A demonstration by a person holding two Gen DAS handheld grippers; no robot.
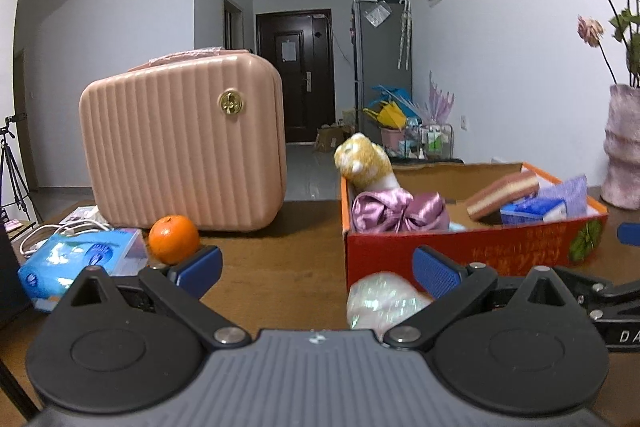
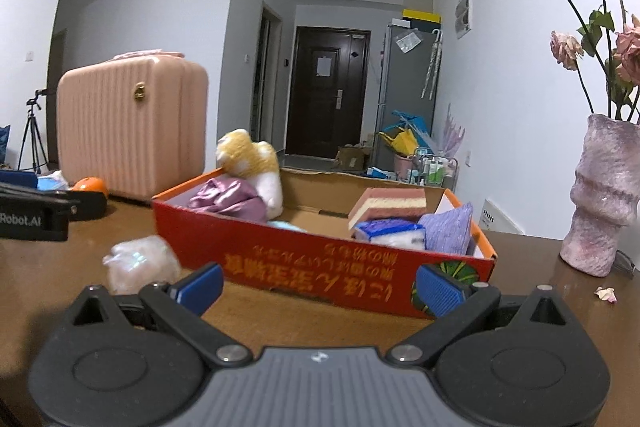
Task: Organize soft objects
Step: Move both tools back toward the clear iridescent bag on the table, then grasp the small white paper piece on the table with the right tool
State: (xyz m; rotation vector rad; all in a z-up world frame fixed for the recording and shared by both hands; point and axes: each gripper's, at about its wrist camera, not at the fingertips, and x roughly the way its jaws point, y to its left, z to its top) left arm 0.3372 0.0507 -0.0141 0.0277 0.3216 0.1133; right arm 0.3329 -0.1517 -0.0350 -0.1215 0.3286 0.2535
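Red box [image 2: 320,259] holding plush [image 2: 250,163] and sponge [image 2: 388,205], clear bag [image 2: 142,263] beside it, our left gripper [image 1: 318,269] and right gripper [image 2: 320,283] both with jaws apart, empty.

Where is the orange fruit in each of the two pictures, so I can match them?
Left wrist view: the orange fruit sits left of centre on the table, in front of the pink case, just above the left fingertip.
Right wrist view: far left, half hidden behind the other gripper's black body.
Shared landmark: the red cardboard box.
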